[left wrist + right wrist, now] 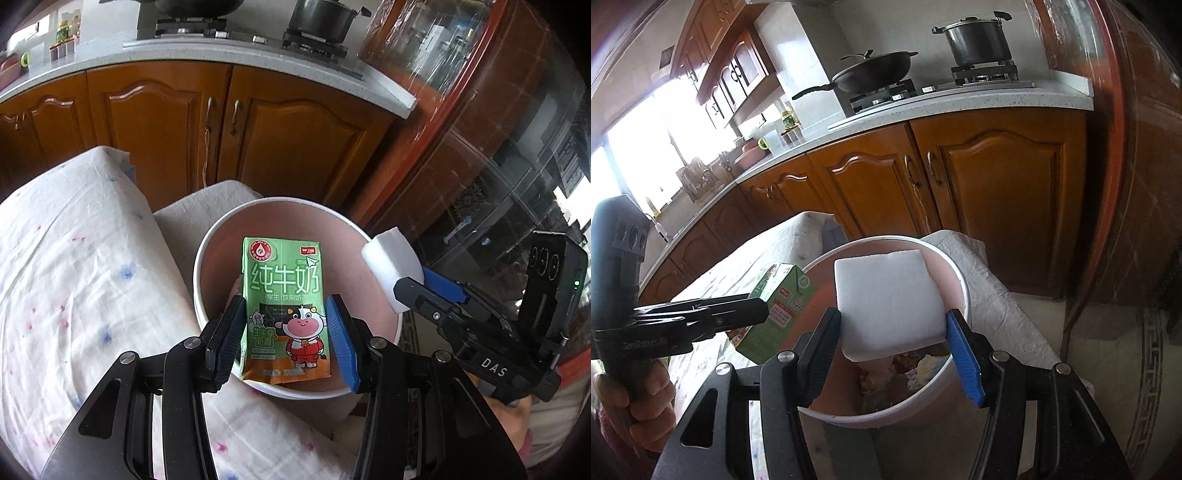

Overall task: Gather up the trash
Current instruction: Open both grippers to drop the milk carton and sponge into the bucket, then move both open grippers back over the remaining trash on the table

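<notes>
Left claw (pixel 286 328) clamped on green milk carton (pixel 282 295), held upright over pink bin (pixel 207 258), frame centre. Right claw (pixel 892 332) gripping white foam block (pixel 886 295) above same bin, trash visible at bin bottom.
</notes>
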### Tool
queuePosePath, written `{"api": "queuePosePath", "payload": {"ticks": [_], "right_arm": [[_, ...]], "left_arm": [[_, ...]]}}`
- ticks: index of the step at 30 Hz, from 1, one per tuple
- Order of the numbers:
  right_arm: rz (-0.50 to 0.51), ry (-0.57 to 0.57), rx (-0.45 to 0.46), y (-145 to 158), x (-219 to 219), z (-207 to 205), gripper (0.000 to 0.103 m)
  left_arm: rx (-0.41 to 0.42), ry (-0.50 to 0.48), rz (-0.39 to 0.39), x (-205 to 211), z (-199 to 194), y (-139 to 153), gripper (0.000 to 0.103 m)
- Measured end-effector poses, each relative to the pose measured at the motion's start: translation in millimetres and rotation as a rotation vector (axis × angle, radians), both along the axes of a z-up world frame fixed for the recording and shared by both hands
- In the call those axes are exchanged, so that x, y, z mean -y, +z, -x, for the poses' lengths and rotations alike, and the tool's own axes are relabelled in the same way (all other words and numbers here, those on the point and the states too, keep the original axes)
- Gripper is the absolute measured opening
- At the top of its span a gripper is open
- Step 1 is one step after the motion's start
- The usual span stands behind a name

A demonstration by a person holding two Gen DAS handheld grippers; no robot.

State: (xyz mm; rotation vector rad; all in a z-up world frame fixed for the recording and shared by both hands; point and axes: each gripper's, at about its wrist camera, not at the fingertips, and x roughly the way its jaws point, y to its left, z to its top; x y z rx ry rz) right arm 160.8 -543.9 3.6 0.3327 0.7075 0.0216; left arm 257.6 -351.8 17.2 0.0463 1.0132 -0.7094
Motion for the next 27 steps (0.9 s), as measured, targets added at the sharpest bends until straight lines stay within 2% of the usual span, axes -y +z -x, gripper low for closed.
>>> {"api": "queuePosePath", "payload": {"ticks": [6, 16, 27], "right_arm": [[-0.021, 0.011, -0.017, -4, 3, -5, 0.064], [-0.046, -0.006, -0.011, -3, 8, -2, 0.07], [-0.085, -0.027, 0.05, 5, -2, 16, 0.082]], "left_arm": [[-0.039, 0.01, 0.008, 1, -3, -7, 0.055], [-0.046, 0.018, 0.03, -9, 2, -5, 0.055], [-0.043, 0.087, 0.083, -59, 21, -1, 0.055]]}}
